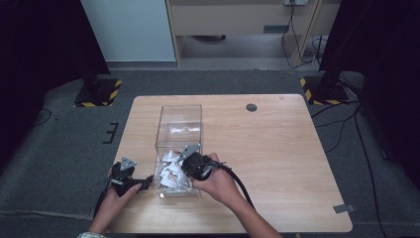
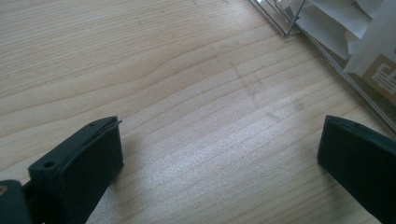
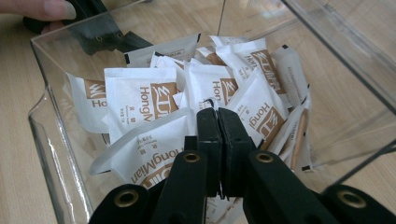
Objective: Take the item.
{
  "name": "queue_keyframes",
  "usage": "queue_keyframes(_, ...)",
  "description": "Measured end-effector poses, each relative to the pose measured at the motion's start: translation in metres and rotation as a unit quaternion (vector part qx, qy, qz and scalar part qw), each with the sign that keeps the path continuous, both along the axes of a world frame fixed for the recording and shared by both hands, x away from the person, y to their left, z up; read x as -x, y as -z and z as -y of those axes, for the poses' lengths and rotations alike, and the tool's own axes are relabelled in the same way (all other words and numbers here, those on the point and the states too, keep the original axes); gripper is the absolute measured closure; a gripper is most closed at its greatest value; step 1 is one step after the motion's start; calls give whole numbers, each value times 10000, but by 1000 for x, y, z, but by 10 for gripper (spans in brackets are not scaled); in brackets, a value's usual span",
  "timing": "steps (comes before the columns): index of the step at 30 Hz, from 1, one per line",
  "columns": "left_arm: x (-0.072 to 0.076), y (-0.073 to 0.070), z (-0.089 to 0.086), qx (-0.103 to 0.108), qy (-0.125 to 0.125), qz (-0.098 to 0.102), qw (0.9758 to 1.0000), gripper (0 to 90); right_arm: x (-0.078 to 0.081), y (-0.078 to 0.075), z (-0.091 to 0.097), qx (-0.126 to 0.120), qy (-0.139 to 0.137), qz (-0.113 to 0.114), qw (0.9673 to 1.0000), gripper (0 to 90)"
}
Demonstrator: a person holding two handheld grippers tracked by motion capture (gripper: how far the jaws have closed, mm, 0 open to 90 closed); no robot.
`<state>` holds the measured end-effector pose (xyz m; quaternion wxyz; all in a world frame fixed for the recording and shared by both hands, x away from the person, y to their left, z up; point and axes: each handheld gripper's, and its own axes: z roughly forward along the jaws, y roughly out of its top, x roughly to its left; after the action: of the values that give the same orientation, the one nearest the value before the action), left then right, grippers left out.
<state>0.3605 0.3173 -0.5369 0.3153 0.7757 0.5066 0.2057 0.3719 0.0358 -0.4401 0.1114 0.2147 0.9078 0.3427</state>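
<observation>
A clear plastic box stands on the wooden table, its near end heaped with white and brown sachets. My right gripper reaches into that end from the right. In the right gripper view its jaws are pressed together over the pile, and the corner of one sachet runs in at their tips. My left gripper lies low on the table just left of the box. Its jaws stand wide apart with bare wood between them, and the box wall is close on the right.
The far half of the box holds no sachets. A round grommet sits near the table's back edge. Black stands with striped bases flank the table on the floor. The right gripper's cable trails toward the near edge.
</observation>
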Motion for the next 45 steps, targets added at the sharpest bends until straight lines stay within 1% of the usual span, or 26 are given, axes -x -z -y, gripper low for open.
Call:
queue_keyframes(3,0,0,0,7,-2,-2,10000,0,1,-6,4,-93,35,35,9999,886)
queue_keyframes(4,0,0,0,1,-1,0,10000,0,1,-11,7,-152,39,63,9999,885)
queue_keyframes(6,0,0,0,0,0,0,10000,0,1,-13,7,-177,51,70,9998,886)
queue_keyframes(7,0,0,0,0,-1,0,10000,0,2,-18,9,-209,67,100,9997,886)
queue_keyframes(8,0,0,0,0,-1,0,10000,0,2,-18,9,-209,67,100,9997,886)
queue_keyframes(12,0,0,0,1,-1,0,10000,0,2,-26,11,-285,92,144,9994,886)
queue_keyframes(13,0,0,0,2,-1,0,10000,0,2,-31,11,-329,89,166,9993,886)
queue_keyframes(14,0,0,0,1,-1,0,10000,0,2,-31,11,-329,89,166,9993,886)
queue_keyframes(15,0,0,0,2,-3,1,10000,0,3,-36,12,-386,101,191,9990,886)
queue_keyframes(16,0,0,0,1,-1,1,10000,0,3,-36,12,-386,101,191,9990,886)
queue_keyframes(21,0,0,0,0,0,0,10000,0,3,-45,14,-419,124,242,9988,887)
queue_keyframes(25,0,0,0,2,-1,0,10000,0,3,-49,16,-444,156,275,9985,887)
queue_keyframes(34,0,0,0,2,-2,1,10000,0,-1,-60,27,-476,217,363,9980,887)
queue_keyframes(41,0,0,0,1,0,0,10000,0,-3,-63,36,-408,257,428,9979,888)
queue_keyframes(45,0,0,0,1,-1,1,10000,0,-4,-65,43,-433,304,427,9977,889)
